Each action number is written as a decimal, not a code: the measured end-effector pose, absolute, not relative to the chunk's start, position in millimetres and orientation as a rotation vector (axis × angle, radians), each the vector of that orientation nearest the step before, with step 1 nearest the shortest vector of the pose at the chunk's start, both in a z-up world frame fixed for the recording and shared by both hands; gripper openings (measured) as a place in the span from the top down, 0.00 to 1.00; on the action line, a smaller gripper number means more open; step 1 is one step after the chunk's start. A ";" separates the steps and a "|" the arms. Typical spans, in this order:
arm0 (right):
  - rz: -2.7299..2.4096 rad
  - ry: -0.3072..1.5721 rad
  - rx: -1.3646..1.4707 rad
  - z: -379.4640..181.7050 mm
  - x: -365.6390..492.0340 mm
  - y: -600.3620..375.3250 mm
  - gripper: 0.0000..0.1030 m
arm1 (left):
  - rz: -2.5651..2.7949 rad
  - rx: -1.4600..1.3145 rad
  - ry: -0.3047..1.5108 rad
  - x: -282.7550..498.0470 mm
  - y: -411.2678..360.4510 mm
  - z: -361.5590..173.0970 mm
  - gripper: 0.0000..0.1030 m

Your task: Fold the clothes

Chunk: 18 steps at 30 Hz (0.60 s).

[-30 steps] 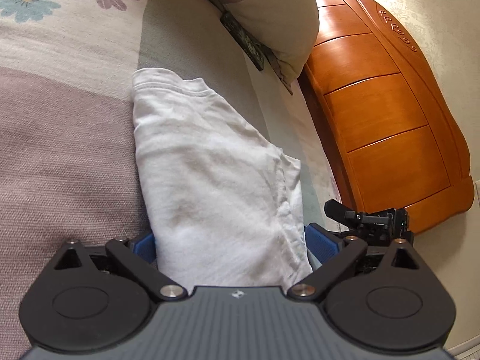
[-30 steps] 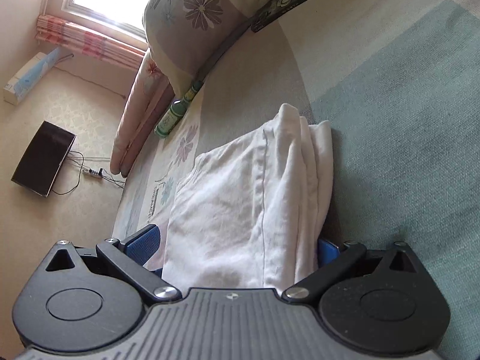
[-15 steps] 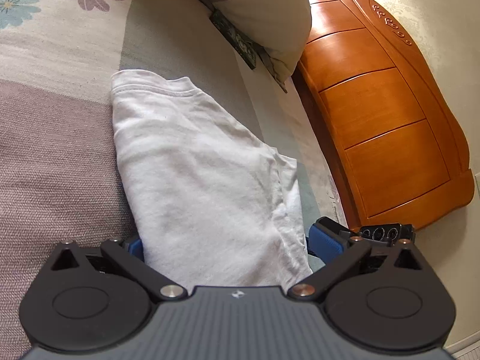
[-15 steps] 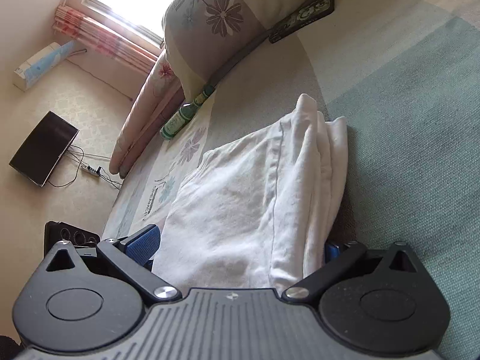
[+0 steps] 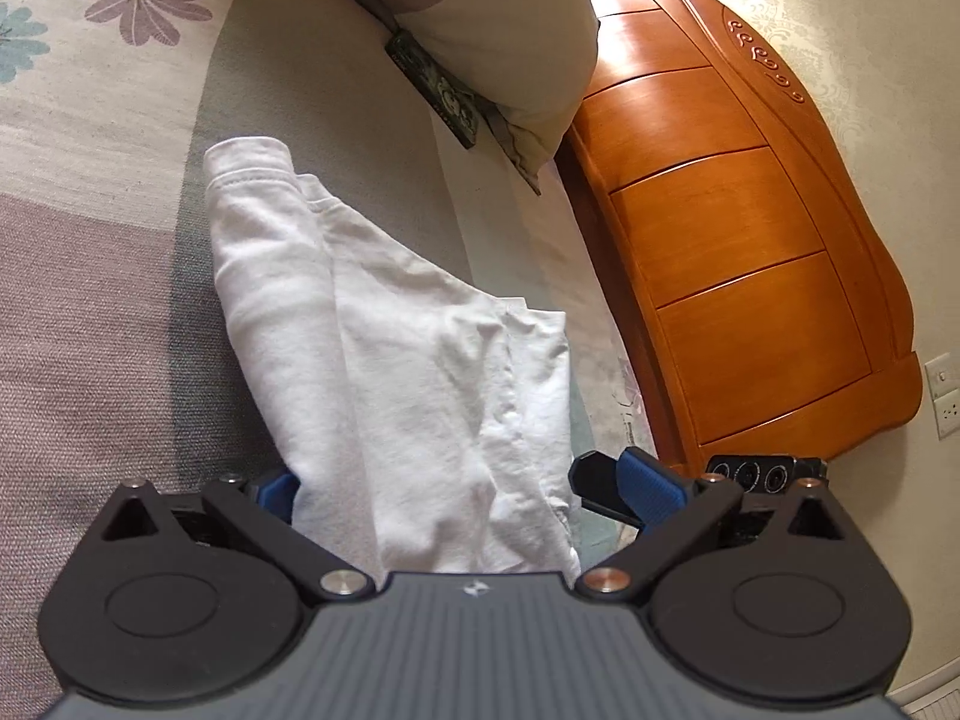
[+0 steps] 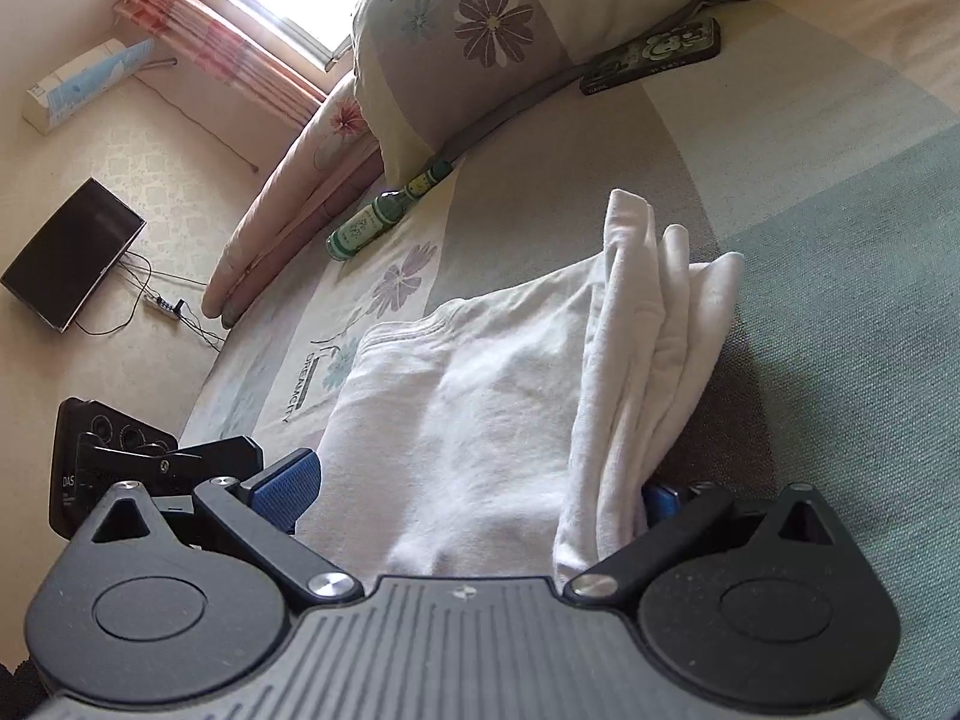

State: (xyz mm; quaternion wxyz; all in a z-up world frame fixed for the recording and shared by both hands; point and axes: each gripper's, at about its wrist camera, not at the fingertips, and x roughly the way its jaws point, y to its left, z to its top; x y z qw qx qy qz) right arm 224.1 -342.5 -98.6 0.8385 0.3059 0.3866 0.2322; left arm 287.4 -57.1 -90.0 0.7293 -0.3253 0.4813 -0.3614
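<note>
Your L gripper (image 5: pixel 462 495): fingers spread wide, blue pads either side of the shirt (image 5: pixel 384 360), cloth bunched between them; can't tell if the pads touch it. Left pad (image 5: pixel 277 487) mostly hidden by cloth, right pad (image 5: pixel 651 483) clear of the hem.

Your R gripper (image 6: pixel 474 489): same story, fingers wide apart, shirt (image 6: pixel 498 408) running up the gap. Left pad (image 6: pixel 285 483) just beside the cloth edge, right pad (image 6: pixel 660 498) tucked under the stacked folds at 3 o'clock.

Shirt is white, lying on the bed (image 5: pixel 90 300), partly folded. L wrist view: it runs from the gripper up to 11 o'clock, hem end far. R wrist view: layered fold edges stand up at 1 o'clock.

L wrist view: pillow (image 5: pixel 498 30) at 12, phone (image 5: pixel 441 93) just under it, headboard (image 5: pixel 750 240) at 2. R gripper's body (image 5: pixel 756 471) pokes in at 4.

R wrist view: bottle (image 6: pixel 384 213) at 11 against the pillow (image 6: pixel 480 42), phone (image 6: pixel 651 57) at 1, dark screen (image 6: pixel 72 252) on the floor at 9.
</note>
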 end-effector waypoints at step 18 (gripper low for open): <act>0.503 0.902 0.657 -121.1 224.6 -346.1 0.00 | -0.753 -0.692 1.124 290.5 -55.4 -115.4 0.02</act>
